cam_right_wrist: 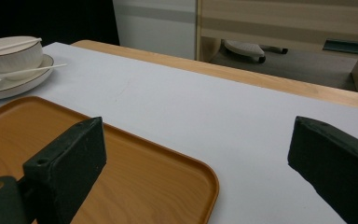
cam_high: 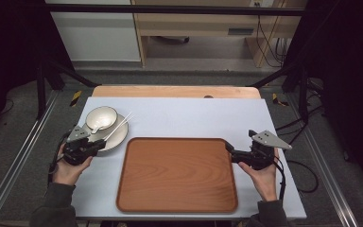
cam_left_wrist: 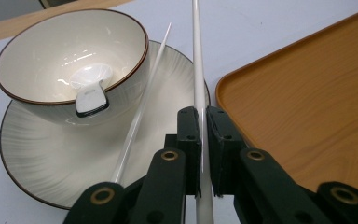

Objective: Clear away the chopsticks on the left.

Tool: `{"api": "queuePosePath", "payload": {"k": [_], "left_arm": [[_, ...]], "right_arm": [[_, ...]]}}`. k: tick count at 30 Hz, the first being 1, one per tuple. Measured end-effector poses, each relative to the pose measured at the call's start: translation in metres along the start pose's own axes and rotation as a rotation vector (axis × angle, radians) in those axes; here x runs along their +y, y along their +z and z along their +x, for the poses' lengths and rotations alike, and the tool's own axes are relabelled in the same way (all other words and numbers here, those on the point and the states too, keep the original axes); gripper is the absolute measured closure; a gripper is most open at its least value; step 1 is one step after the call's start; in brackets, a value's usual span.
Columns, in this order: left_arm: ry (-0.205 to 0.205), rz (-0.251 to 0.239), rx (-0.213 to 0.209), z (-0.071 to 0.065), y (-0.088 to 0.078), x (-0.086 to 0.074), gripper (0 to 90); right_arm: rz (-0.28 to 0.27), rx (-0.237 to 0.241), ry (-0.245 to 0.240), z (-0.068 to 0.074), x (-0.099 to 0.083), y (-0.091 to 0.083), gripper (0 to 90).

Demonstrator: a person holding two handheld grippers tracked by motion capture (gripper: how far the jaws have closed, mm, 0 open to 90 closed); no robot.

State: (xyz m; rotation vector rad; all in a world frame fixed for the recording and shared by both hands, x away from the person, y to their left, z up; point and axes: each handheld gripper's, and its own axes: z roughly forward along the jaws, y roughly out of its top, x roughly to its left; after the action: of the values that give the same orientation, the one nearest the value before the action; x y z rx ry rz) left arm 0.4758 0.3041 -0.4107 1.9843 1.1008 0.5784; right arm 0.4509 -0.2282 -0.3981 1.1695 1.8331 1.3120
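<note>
Right now your left gripper (cam_left_wrist: 200,140) is clenched on one slim white chopstick (cam_left_wrist: 198,70), its black jaws pinching the stick near its lower end so that it runs up between them and past the rim of the plate; the second white chopstick (cam_left_wrist: 142,107) lies loose just beside it, slanting across the round cream plate with the dark rim (cam_left_wrist: 32,158) and leaning against the cream bowl with the brown rim (cam_left_wrist: 70,60); that bowl sits on the plate and holds a white ceramic spoon (cam_left_wrist: 91,91); in the high view the plate is at the near left of the pale grey table mat (cam_high: 184,116), touching or nearly touching the far left corner of the rectangular brown wooden tray (cam_high: 177,175); your right gripper (cam_right_wrist: 196,154) is released, jaws spread wide with nothing between them, hovering at the tray's far right corner over the mat.
</note>
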Motion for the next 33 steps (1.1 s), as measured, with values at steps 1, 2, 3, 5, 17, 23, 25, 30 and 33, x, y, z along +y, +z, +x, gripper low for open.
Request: {"api": "queuePosePath", "payload": {"k": [1,2,3,5,17,23,25,30,33], "left_arm": [[-0.004,-0.004,0.003,-0.003,-0.001,0.000,84.0],[-0.008,-0.010,0.011,-0.006,-0.003,0.001,84.0],[-0.011,-0.013,0.017,-0.010,-0.004,0.002,83.9],[-0.007,-0.022,0.044,-0.018,-0.007,0.004,83.9],[-0.041,-0.053,0.071,-0.055,-0.011,0.006,84.4],[-0.090,-0.066,0.099,-0.065,-0.015,0.001,84.4],[-0.106,-0.072,0.123,-0.072,-0.015,0.000,84.4],[-0.158,-0.094,0.179,-0.093,-0.013,-0.008,84.3],[-0.206,-0.119,0.198,-0.105,-0.012,-0.015,84.4]], "right_arm": [[0.002,-0.002,0.000,0.000,0.000,0.000,4.4],[0.003,-0.003,-0.003,0.000,0.000,0.000,4.4],[0.002,-0.006,-0.002,0.000,0.000,0.000,4.4],[0.002,-0.006,-0.002,0.000,0.000,0.000,4.4],[-0.004,-0.004,0.002,0.001,0.001,-0.003,4.5],[0.002,0.001,-0.001,0.002,0.001,-0.002,4.5],[0.005,0.001,-0.001,0.003,0.001,-0.001,4.5],[0.002,0.007,-0.002,0.003,0.001,-0.001,4.6],[0.003,0.010,0.001,0.003,0.001,-0.001,4.6]]}}
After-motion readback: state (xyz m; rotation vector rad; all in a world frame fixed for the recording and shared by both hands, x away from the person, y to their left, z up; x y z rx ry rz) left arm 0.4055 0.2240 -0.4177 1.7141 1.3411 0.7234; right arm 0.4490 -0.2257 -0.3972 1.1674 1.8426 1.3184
